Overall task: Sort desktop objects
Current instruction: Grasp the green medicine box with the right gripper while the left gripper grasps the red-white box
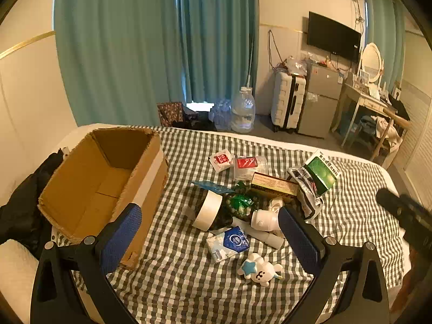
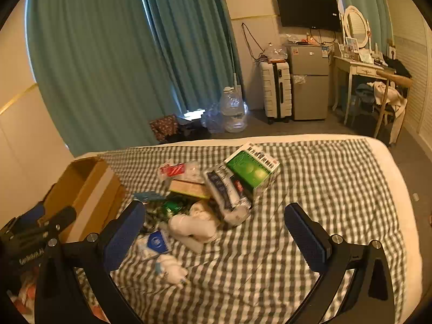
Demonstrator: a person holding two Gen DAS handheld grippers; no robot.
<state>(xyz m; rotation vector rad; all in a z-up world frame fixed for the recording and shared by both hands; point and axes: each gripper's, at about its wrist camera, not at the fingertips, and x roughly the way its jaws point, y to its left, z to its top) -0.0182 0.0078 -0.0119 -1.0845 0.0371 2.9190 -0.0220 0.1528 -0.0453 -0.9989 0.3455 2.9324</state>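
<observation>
- Both of my grippers hang above the checked bedspread [image 1: 189, 283] with nothing between their fingers: the left gripper [image 1: 210, 232] has its blue pads spread wide at the bottom of its view, and the right gripper [image 2: 214, 232] is spread just as wide in its own view.
- Between my left fingers, low in the frame, lie a white plush toy with a blue star [image 1: 260, 268] and a blue-and-white tissue pack [image 1: 228, 243].
- Just past those, at mid-frame, a roll of tape [image 1: 208, 213] stands on edge beside a green bead bracelet [image 1: 240, 203] and a small white device [image 1: 266, 220].
- My left gripper's left pad [image 1: 121, 240] overlaps the near corner of the open cardboard box [image 1: 102, 178], which sits at centre left with its flaps up.
- Farther back in the pile are a yellow-brown carton [image 1: 274, 186], a red-and-white sachet [image 1: 221, 159], a clear tub with a red label [image 1: 247, 166] and a green medicine box [image 1: 321, 171] leaning on a crumpled packet [image 1: 305, 186].
- From my right camera the pile sits centre left, the green medicine box [image 2: 252, 168] topmost; the picture is slightly blurred.
- Beyond the bed, in the upper half, teal curtains [image 1: 151, 46] hang, with a water jug [image 1: 243, 110], a white suitcase [image 1: 287, 102] and a small fridge [image 1: 321, 100].
</observation>
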